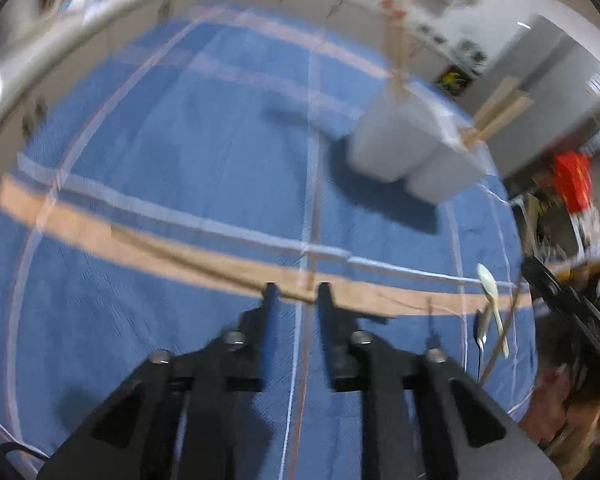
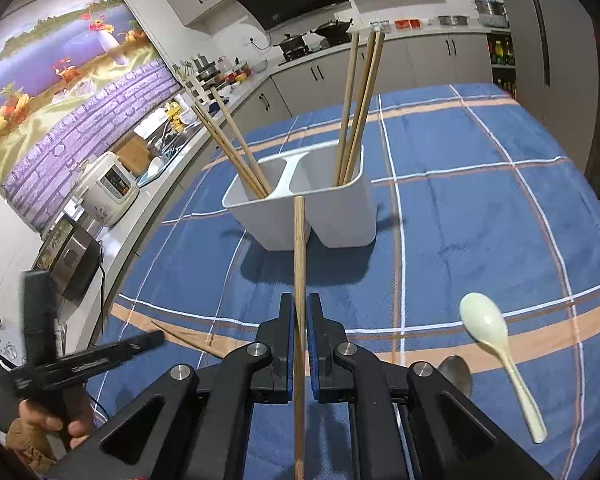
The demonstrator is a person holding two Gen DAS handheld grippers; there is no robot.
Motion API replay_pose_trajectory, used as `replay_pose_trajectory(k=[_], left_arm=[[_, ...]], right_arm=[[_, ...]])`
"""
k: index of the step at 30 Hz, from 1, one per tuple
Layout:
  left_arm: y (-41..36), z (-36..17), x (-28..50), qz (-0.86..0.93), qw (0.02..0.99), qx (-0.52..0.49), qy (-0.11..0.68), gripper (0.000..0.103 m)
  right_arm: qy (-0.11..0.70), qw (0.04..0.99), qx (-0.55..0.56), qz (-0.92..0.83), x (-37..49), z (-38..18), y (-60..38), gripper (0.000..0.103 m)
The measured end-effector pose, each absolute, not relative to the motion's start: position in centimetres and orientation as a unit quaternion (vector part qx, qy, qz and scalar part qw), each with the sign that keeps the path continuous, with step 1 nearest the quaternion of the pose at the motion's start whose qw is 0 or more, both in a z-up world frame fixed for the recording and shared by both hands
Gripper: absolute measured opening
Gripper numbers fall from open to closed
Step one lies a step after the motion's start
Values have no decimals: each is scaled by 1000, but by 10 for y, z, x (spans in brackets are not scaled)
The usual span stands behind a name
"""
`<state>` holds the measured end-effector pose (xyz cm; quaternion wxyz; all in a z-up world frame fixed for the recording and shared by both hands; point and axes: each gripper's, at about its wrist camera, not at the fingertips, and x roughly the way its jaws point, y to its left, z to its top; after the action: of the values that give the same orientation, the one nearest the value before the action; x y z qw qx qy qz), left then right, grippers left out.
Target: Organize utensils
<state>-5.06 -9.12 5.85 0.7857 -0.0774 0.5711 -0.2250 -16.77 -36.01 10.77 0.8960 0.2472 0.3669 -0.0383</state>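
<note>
My right gripper (image 2: 299, 312) is shut on a wooden chopstick (image 2: 299, 248) that points at the white two-compartment holder (image 2: 276, 228). Chopsticks lean in the holder's left compartment (image 2: 236, 148) and others stand in its right compartment (image 2: 360, 108). A pale green spoon (image 2: 488, 328) and a metal spoon (image 2: 456, 372) lie on the blue checked cloth to the right. My left gripper (image 1: 297, 294) hangs open over the cloth with nothing between its fingers, just above a chopstick (image 1: 180, 250) lying on the tan stripe. The left wrist view is blurred; the holder (image 1: 400, 144) and green spoon (image 1: 492, 300) show there.
In the right wrist view the left gripper (image 2: 152, 339) and the hand (image 2: 48, 420) holding it are at the lower left. A kitchen counter with a rice cooker (image 2: 108, 188) and a black appliance (image 2: 70, 258) runs along the table's left edge. Cabinets and a stove stand behind.
</note>
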Motion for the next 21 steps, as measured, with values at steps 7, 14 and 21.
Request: replay_pose_trajectory(k=[7,14,21], left_arm=[[-98,30,-22,-153,784,-96,593,38],[-151,28,-11,-127,815,26,565,38],[-181,25,-11,-131,825,95,542,22]], right_arm=[[370,895,246,-38,-168,105,-358,6],[370,893,252,-49,-171,101,-364,6],[378,888,256,-51,-173,94,-364,6]])
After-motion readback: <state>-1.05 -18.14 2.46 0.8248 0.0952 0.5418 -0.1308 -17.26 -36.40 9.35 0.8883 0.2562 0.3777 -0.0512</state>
